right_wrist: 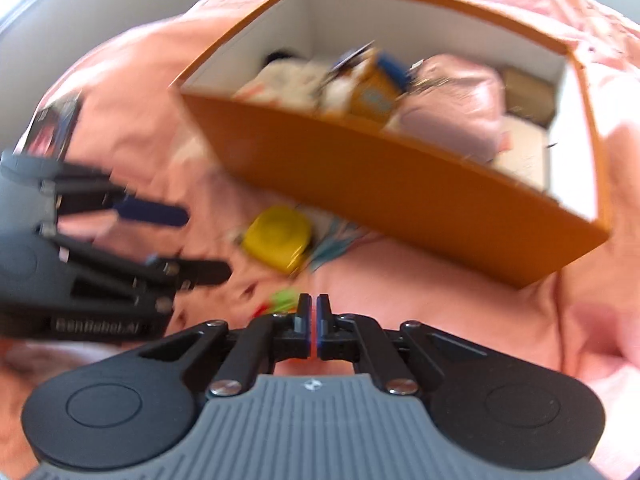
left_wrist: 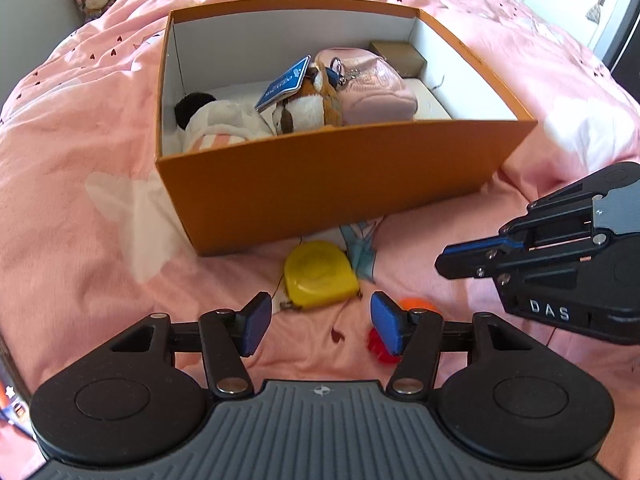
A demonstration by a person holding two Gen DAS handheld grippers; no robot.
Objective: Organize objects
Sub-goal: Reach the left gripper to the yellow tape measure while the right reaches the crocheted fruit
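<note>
The yellow tape measure (left_wrist: 320, 274) lies on the pink bedsheet (left_wrist: 88, 168), just before the orange box (left_wrist: 332, 184). The left gripper (left_wrist: 320, 326), wide open and empty, should be lowered astride it before closing. The right gripper (right_wrist: 313, 322) is closed on nothing.

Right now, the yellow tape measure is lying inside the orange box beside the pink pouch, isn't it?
Not quite. The yellow tape measure lies on the pink bedspread in front of the orange box, outside it. The pink pouch is indeed inside the box. The left wrist view shows this.
</note>
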